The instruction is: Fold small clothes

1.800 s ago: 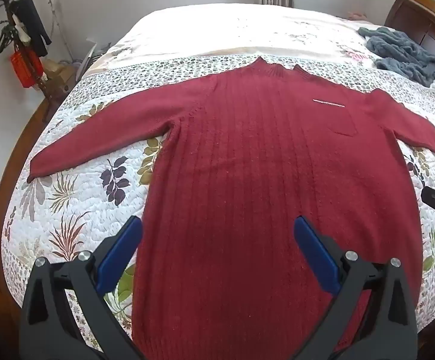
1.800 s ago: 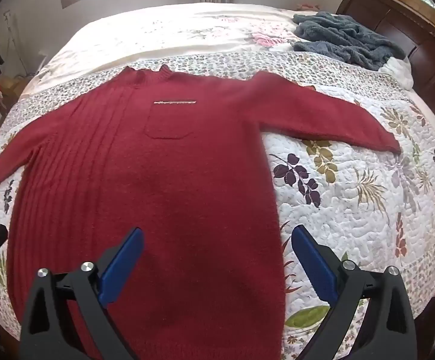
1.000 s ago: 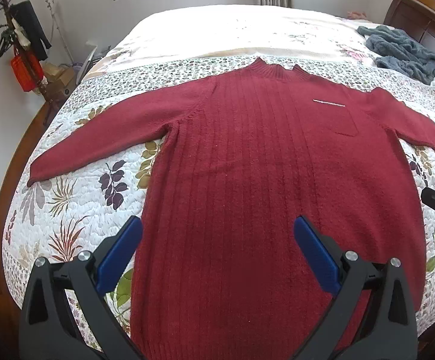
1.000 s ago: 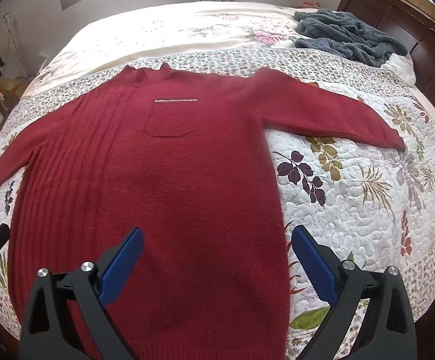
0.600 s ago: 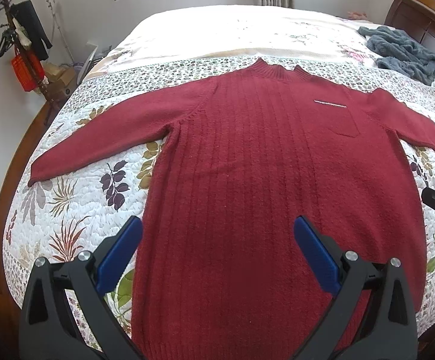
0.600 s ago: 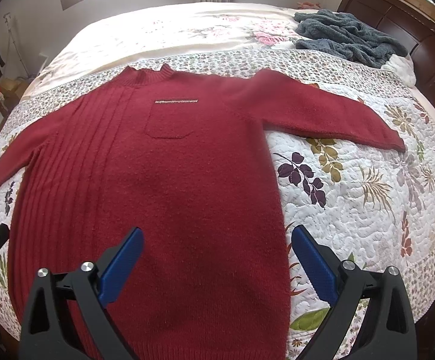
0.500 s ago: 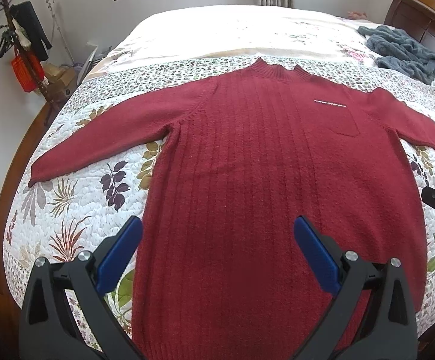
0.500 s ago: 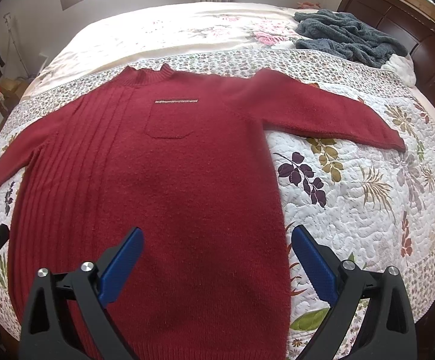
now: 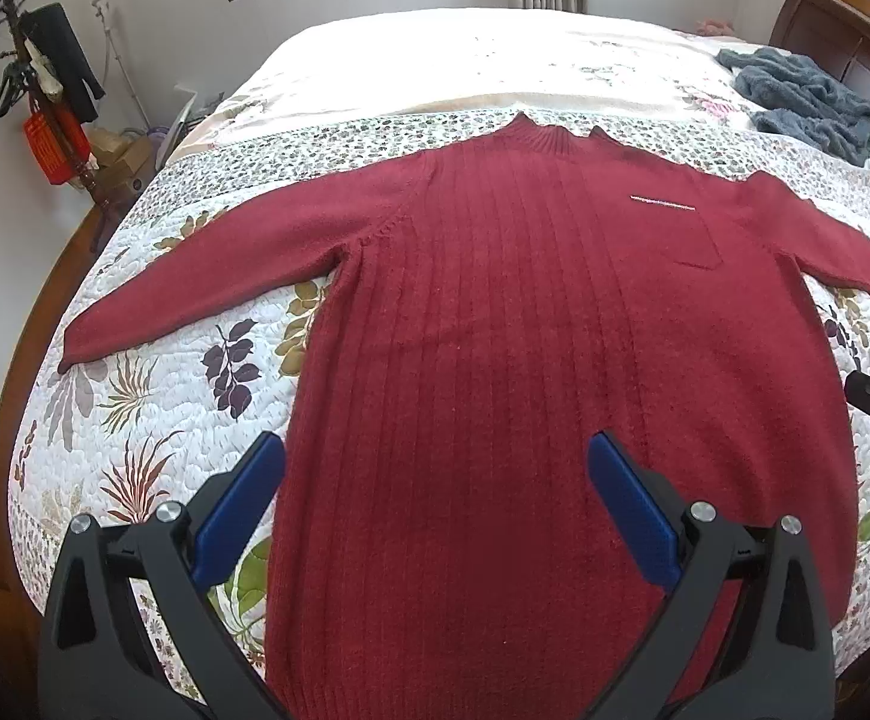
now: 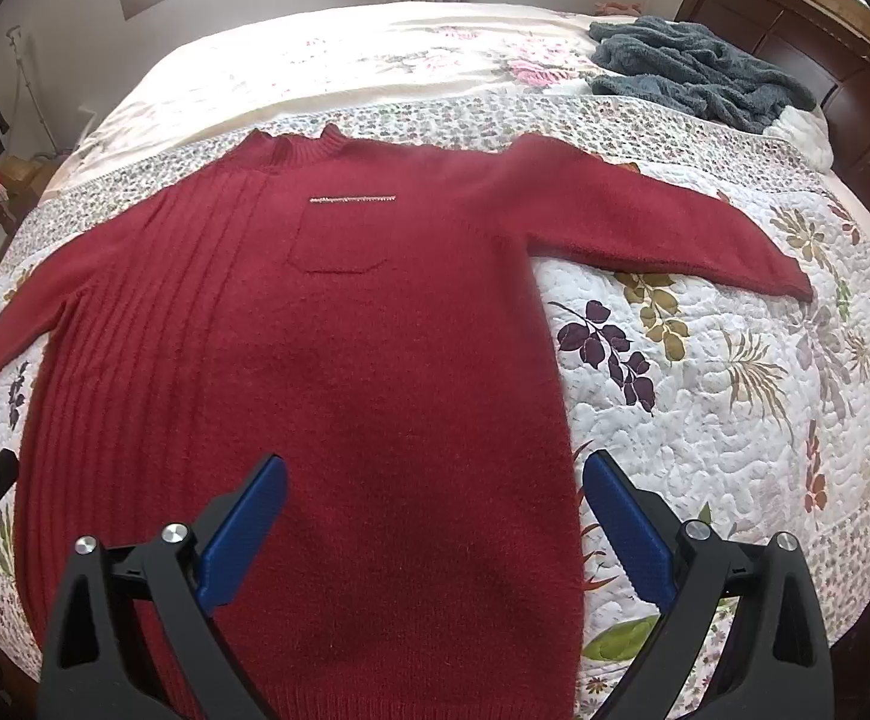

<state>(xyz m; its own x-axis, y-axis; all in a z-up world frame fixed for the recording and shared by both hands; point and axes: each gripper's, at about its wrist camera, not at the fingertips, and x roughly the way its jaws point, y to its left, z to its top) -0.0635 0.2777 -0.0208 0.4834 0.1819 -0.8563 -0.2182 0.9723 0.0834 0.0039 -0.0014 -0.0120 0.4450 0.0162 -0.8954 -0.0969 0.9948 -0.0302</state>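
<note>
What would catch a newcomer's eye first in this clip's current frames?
A dark red sweater lies flat, front up, across the floral quilt, both sleeves spread out to the sides and a chest pocket showing. The left gripper and right gripper hang open above its lower half, holding nothing. A crumpled grey blanket sits at the far corner by the headboard.

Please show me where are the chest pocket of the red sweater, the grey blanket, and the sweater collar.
chest pocket (image 10: 336,243): right wrist view, middle of the pocket.
grey blanket (image 10: 696,75): right wrist view, centre of the heap.
sweater collar (image 9: 546,137): left wrist view, ribbed neck band.
</note>
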